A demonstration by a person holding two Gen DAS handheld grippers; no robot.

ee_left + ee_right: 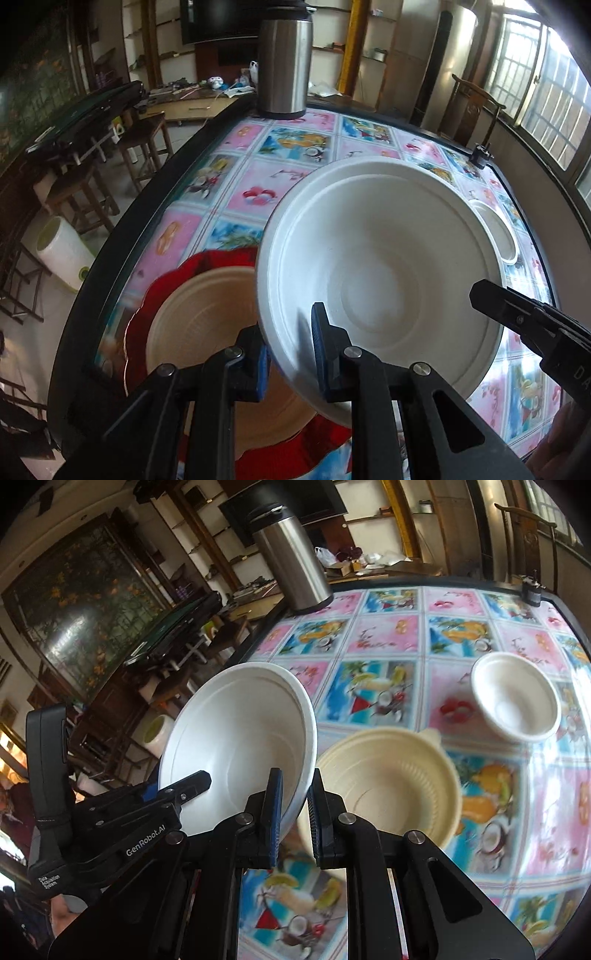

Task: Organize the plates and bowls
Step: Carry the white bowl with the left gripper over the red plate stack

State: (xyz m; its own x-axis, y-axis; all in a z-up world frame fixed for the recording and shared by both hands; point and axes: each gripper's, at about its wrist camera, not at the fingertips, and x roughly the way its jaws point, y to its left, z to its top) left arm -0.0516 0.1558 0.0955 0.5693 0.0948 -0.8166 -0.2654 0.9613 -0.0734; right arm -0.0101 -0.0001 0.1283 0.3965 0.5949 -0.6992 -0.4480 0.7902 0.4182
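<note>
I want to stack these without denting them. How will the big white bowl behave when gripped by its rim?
The big white bowl looks thin, moulded and disposable, so probably light and slightly flexible. Both tools, left and right, pinch its rim; hard squeezing may crease it.

Patterned table (388, 635): steel flask (291, 554), cream bowl (391, 794), small white bowl (517, 698).

Steel thermos (284, 62) stands at the far edge of the patterned tablecloth (388, 635).

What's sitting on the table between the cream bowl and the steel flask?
Nothing: in the right wrist view, only bare patterned tablecloth lies between the cream bowl and the steel flask.
</note>
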